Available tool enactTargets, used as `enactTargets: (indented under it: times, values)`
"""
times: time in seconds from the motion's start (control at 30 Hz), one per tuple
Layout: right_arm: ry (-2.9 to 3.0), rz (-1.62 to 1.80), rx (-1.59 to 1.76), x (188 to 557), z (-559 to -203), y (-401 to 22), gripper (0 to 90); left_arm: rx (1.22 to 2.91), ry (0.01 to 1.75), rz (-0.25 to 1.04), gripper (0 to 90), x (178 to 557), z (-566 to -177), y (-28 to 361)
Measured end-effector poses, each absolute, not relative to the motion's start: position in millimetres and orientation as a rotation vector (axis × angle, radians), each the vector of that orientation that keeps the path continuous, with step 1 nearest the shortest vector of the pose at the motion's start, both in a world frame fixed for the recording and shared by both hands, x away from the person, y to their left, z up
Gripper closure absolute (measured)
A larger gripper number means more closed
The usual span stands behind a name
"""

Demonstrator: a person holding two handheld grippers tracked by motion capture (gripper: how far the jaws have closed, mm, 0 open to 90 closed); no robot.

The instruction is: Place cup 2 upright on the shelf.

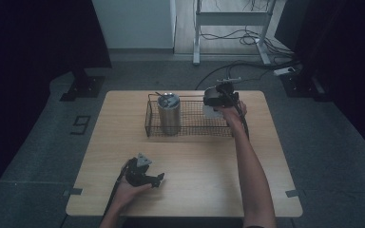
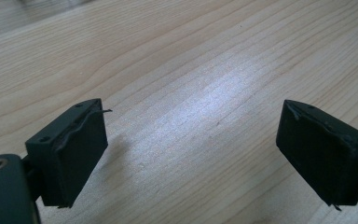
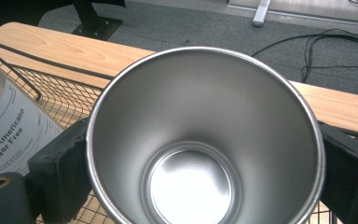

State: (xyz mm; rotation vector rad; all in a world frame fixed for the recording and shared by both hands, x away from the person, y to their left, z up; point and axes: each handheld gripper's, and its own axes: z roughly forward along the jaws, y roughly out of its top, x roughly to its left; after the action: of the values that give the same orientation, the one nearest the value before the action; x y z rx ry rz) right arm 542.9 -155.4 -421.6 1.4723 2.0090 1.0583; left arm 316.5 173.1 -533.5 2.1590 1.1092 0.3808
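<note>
Two steel cups: one [image 1: 168, 113] upright in the wire basket's [image 1: 190, 129] left end, the other [image 3: 205, 140] clamped by the right gripper [image 1: 217, 98] above its right end, while the left gripper [image 1: 145, 175] gapes empty over the table [image 1: 195, 161].

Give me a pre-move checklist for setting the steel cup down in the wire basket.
1. Grip: the right hand-held gripper has a pad against each side of the open silver steel cup: ok.
2. Cup contents: the inside looks bare down to the shiny bottom: ok.
3. Position: the cup is at the right end of the black wire mesh basket; whether it already touches the floor: cannot tell.
4. Spacing: the tall steel tumbler with printed label stands at the basket's left end, well apart from the cup: ok.
5. Left hand-held gripper: jaws apart over the light wooden table, nothing between them: ok.
</note>
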Motion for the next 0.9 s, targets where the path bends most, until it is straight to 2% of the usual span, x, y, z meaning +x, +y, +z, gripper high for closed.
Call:
enactTargets:
  times: [0.9]
  values:
    - [2.071,0.994,1.483,542,-453,-150,6.3,2.163,1.105,0.382,8.9,316,-534,172]
